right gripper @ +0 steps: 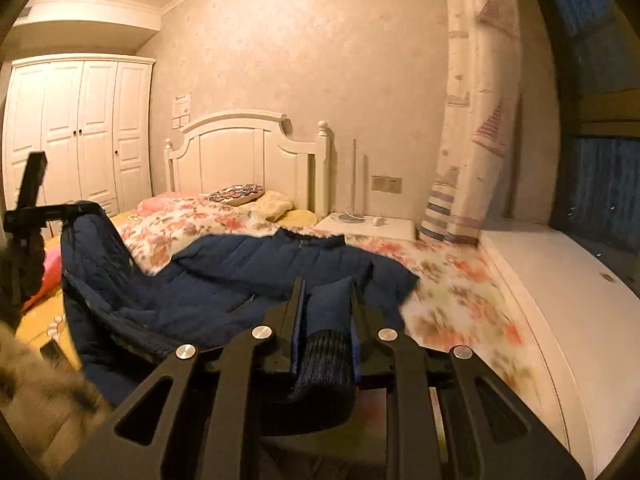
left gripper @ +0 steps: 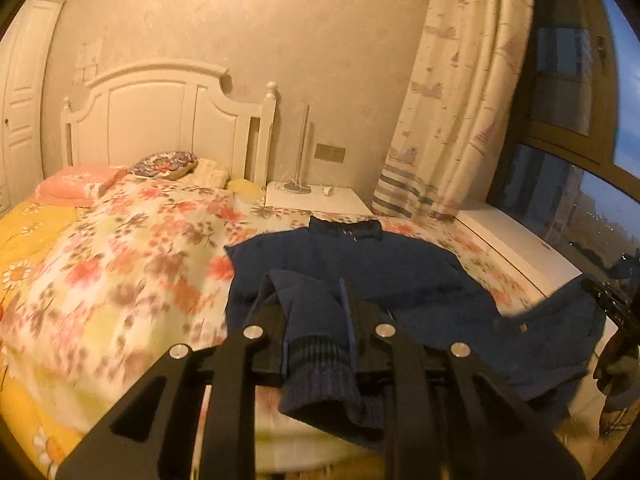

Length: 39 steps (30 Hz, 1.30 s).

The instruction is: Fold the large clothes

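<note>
A navy quilted jacket (left gripper: 380,264) lies collar-away on the floral quilt (left gripper: 120,264) of a bed. In the left wrist view my left gripper (left gripper: 308,312) is shut on one sleeve, whose ribbed cuff (left gripper: 320,364) hangs out toward the camera. The right gripper (left gripper: 612,300) shows at the far right edge with the other sleeve lifted. In the right wrist view my right gripper (right gripper: 326,300) is shut on the second sleeve's ribbed cuff (right gripper: 326,360). The jacket (right gripper: 240,264) spreads out behind it. At the left, my left gripper (right gripper: 28,208) holds its sleeve raised off the bed.
A white headboard (left gripper: 160,120) and pillows (left gripper: 168,164) stand at the far end. A white nightstand (left gripper: 316,196), a patterned curtain (left gripper: 452,120) and a white ledge (right gripper: 560,300) under the window run along the right. A white wardrobe (right gripper: 80,132) stands at the back left. A furry sleeve (right gripper: 40,392) is near.
</note>
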{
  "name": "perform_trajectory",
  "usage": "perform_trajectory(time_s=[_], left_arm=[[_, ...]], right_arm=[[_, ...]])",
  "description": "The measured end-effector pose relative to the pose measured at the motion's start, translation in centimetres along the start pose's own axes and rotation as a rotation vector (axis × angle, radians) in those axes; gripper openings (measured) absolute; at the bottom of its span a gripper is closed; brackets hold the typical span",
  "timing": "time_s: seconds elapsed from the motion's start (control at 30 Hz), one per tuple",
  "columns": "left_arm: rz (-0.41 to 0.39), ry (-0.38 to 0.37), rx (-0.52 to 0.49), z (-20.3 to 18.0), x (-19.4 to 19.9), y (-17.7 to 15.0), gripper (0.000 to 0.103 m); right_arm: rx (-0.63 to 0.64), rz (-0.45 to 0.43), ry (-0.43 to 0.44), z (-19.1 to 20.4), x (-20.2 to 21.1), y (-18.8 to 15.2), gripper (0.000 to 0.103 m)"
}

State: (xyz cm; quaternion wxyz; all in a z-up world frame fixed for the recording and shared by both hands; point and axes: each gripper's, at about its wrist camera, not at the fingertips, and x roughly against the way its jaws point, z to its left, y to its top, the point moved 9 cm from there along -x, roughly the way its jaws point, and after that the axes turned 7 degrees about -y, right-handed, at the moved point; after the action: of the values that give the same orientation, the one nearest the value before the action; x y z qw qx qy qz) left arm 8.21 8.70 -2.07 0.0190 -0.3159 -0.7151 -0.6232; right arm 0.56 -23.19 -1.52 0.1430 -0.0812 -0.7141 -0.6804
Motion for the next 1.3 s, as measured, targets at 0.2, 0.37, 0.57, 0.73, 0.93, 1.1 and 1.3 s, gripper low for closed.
perform_trajectory(time_s=[0.2,0.37,0.57,0.73,0.93,1.1,1.3], left_arm=[[0.140,-0.023,0.209,3.9,-15.5,7.7,0.028],[0.323,-0.039,0.428,10.6,-28.6,9.9,0.066],[0.287,0.114,0.409,17.9,-33.0,12.5,0.077],[0.396,0.157,0.225,18.3,-34.7,9.6,0.077],[0.486,0.034,0.141,16.8,-35.8,4.2,0.077],[0.482,-0.074,0.185,15.7,-36.0,3.6,0.077],[0.504,-0.112,0.173,13.8,-37.5,3.3,0.078]], right_arm=[[-0.045,0.157,0.037,-2.8,-17.0,6.2,0.020],[-0.318,0.406,0.122,-9.0,-31.9,6.2,0.027],[-0.553,0.390,0.154,-15.7,-39.3,5.8,0.090],[-0.420,0.487,0.098,-16.2,-40.7,1.9,0.090],[-0.314,0.583,0.149,-13.5,-41.2,-2.6,0.090],[-0.296,0.580,0.221,-11.3,-41.7,-2.3,0.090],[-0.209,0.615,0.229,-8.9,-42.7,-3.0,0.090]])
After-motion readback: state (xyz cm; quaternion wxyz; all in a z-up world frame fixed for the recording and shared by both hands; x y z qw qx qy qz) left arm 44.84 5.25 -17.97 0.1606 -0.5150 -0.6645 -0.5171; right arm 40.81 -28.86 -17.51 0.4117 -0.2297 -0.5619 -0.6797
